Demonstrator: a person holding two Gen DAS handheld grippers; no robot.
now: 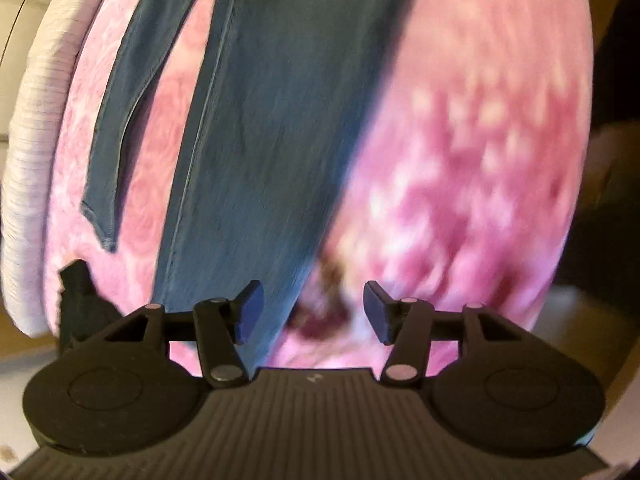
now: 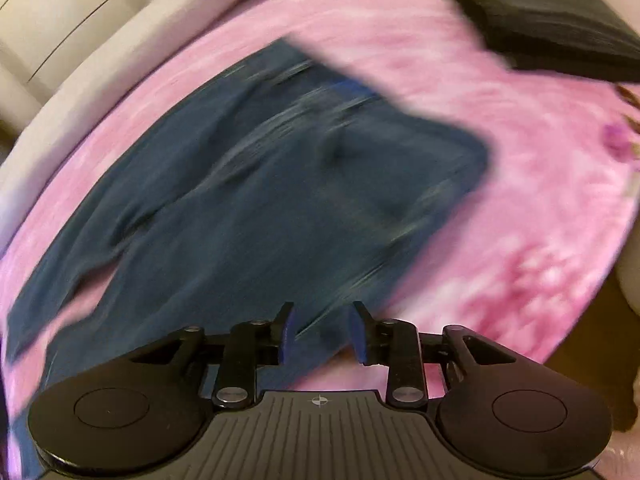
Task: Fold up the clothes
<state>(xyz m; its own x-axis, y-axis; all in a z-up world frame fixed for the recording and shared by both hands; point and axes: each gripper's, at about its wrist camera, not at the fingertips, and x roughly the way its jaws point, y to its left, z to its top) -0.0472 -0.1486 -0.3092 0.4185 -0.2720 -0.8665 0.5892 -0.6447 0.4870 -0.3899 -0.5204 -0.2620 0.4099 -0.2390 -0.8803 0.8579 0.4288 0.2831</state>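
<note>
Over the pink floral bedspread [image 2: 500,208], both grippers [image 1: 314,314] [image 2: 322,334] hover with fingers half-open and empty, so the long dark-blue denim jeans [image 2: 280,200] could bunch if grabbed off-seam.

A home bedroom, it seems: a pink floral blanket [image 2: 500,152] covers a bed, cream padded upholstery [image 2: 60,40] fills the frame's upper left, and dark folded clothes [image 2: 552,20] sit stacked at upper right.

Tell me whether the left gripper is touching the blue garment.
Cannot tell. In the left wrist view the left gripper stands open above the blue garment, nothing between its pads, but blur hides any gap.
</note>
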